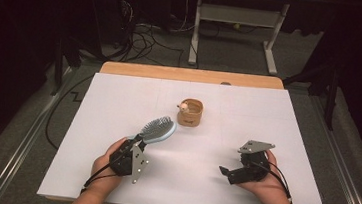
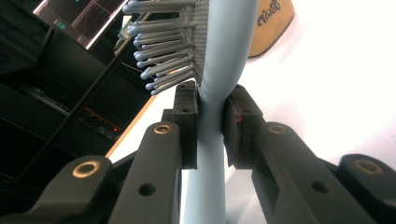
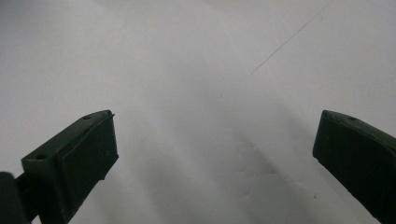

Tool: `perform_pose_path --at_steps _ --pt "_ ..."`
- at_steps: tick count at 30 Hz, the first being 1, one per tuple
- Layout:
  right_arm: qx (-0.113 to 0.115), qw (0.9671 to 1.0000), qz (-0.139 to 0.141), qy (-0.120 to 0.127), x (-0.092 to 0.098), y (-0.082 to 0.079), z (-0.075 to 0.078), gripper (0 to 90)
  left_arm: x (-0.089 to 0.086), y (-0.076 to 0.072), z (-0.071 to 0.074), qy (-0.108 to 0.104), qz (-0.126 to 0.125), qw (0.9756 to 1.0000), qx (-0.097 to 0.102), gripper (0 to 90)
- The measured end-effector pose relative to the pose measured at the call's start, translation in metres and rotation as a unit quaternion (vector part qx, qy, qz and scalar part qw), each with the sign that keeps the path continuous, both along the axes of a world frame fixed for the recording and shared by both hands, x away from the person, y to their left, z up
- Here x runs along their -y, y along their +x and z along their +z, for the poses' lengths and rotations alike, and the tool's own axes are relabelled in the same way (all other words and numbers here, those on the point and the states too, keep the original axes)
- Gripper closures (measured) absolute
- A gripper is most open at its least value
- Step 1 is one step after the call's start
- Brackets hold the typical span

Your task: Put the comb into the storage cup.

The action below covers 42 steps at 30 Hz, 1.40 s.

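Note:
A pale blue hairbrush [image 1: 159, 129] with grey bristles is lifted off the white table sheet [image 1: 119, 96], its head pointing towards the back right. My left gripper [image 1: 135, 140] is shut on its handle. In the left gripper view both pads clamp the narrow neck of the hairbrush [image 2: 224, 56] just below the bristles, and my left gripper [image 2: 211, 126] points up along it. At the front right, my right gripper [image 1: 226, 172] is held low over the sheet, pointing left. Its jaws stand wide apart in the right gripper view, where my right gripper [image 3: 215, 154] has only bare white sheet between them.
A small round tan wooden box [image 1: 191, 112] stands near the middle of the sheet with a small pale figure at its rim; the box [image 2: 273, 23] also shows behind the brush. A wooden table edge [image 1: 191, 75] runs along the back. Cables and a desk frame lie on the floor beyond.

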State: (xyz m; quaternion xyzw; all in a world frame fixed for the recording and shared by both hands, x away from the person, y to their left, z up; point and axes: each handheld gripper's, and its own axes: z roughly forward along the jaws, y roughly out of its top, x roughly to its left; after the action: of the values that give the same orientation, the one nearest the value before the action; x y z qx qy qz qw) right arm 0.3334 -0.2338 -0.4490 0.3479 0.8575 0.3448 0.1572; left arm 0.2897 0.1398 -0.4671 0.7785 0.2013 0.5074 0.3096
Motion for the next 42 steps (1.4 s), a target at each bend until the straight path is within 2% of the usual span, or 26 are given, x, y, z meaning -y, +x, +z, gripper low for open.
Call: perform_pose_path --at_steps 6,9,11,14,23,28,32,37,42 --pt "0.025 0.9989 -0.018 0.036 0.005 -0.003 -0.002 0.5 -0.004 0.002 0.004 -0.034 0.001 0.9994 -0.013 77.1" --pt "0.038 0.9973 -0.026 0.057 0.008 -0.006 -0.002 0.6 -0.007 0.003 0.006 -0.048 0.002 0.9987 -0.020 77.1" --pt "0.053 0.9959 -0.027 0.067 0.009 -0.007 -0.002 0.6 -0.007 0.003 0.007 -0.055 0.001 0.9982 -0.023 77.2" --pt "0.062 0.9945 -0.029 0.079 0.009 -0.009 -0.002 0.5 -0.006 0.003 0.008 -0.062 -0.003 0.9977 -0.027 77.2" --pt "0.080 0.9917 -0.033 0.095 0.010 -0.014 -0.007 0.5 -0.014 0.006 0.013 -0.116 -0.004 0.9919 -0.052 77.2" --pt "0.091 0.9895 -0.038 0.106 0.011 -0.016 -0.009 0.5 -0.016 0.007 0.014 -0.126 -0.006 0.9902 -0.059 77.1" --pt "0.095 0.9881 -0.040 0.114 0.012 -0.017 -0.010 0.5 -0.019 0.008 0.016 -0.150 -0.010 0.9860 -0.072 77.2" --pt "0.109 0.9852 -0.051 0.122 0.014 -0.018 -0.010 0.5 -0.021 0.009 0.018 -0.159 -0.012 0.9840 -0.079 77.2" --pt "0.118 0.9821 -0.061 0.134 0.017 -0.019 -0.008 0.5 -0.025 0.009 0.019 -0.179 -0.013 0.9798 -0.089 77.3"
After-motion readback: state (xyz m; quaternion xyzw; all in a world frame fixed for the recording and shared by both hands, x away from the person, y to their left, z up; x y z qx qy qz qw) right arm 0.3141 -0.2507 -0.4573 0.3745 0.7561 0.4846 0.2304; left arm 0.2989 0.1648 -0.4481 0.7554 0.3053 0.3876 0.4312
